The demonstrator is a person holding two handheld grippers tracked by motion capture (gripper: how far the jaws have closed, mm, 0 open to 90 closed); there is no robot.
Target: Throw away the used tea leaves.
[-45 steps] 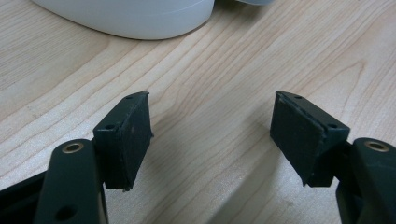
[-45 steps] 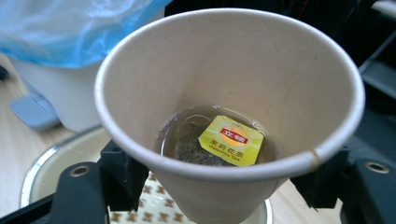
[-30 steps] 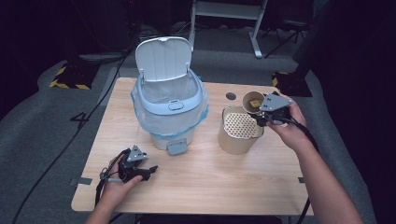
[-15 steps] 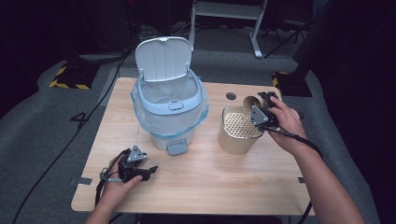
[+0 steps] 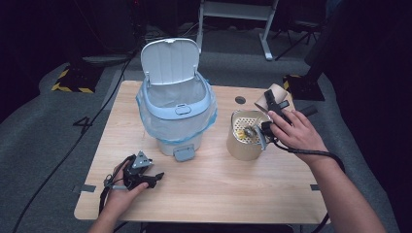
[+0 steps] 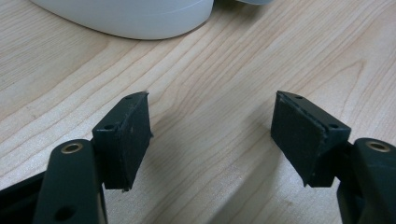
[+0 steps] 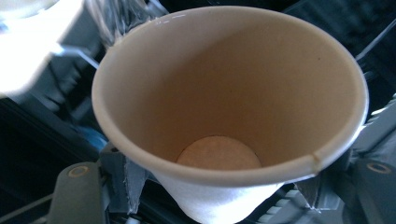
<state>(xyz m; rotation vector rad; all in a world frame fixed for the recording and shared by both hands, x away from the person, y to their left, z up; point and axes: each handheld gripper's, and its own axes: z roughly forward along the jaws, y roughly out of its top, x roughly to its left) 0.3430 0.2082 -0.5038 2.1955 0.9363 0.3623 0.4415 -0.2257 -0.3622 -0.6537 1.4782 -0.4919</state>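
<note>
A light wooden tabletop (image 5: 209, 194) carries three things. A pale blue bin (image 5: 176, 121) with a clear liner and its lid raised stands on the left half toward the back. A tan cylinder with a perforated top (image 5: 245, 141) stands to the right of it, well apart. The left gripper (image 5: 145, 177) rests on the wood near the front left corner. A small dark round hole (image 5: 240, 100) sits near the back edge.

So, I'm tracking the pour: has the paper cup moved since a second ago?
Yes. The paper cup, clamped in the right gripper, has shifted left toward the strainer container and tipped over its rim.
</note>
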